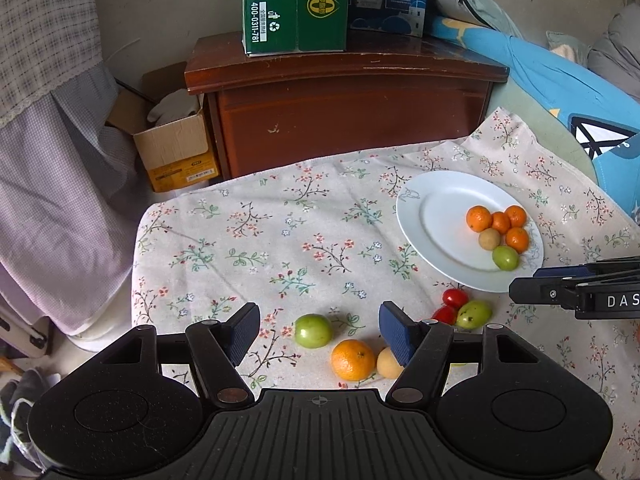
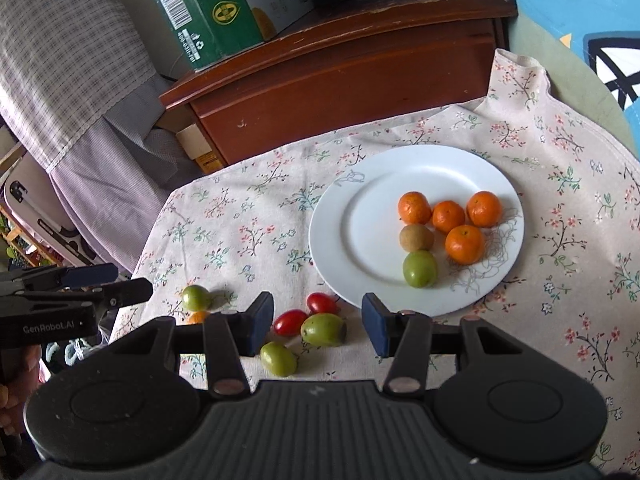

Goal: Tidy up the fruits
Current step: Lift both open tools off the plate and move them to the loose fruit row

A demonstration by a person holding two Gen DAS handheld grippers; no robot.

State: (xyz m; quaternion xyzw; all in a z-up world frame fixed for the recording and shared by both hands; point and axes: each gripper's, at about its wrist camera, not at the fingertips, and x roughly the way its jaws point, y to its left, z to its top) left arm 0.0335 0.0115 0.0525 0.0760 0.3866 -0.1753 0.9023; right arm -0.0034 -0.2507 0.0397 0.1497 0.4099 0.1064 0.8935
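Note:
A white plate [image 2: 360, 240] on the floral cloth holds several small oranges [image 2: 464, 243], a brown fruit [image 2: 416, 237] and a green fruit [image 2: 419, 269]; the plate also shows in the left wrist view [image 1: 436, 220]. My left gripper [image 1: 320, 334] is open over a green fruit [image 1: 313, 330], an orange [image 1: 353, 360] and a tan fruit [image 1: 387, 363] on the cloth. My right gripper [image 2: 318, 322] is open over two red tomatoes [image 2: 291, 321] and two green fruits [image 2: 323, 329] just in front of the plate.
A brown wooden cabinet [image 1: 344, 112] with a green carton [image 1: 294, 4] on top stands behind the cloth. An open cardboard box [image 1: 172, 148] sits to its left. Blue bedding [image 1: 560, 92] lies at the right. A checked cloth [image 1: 52, 120] hangs at the left.

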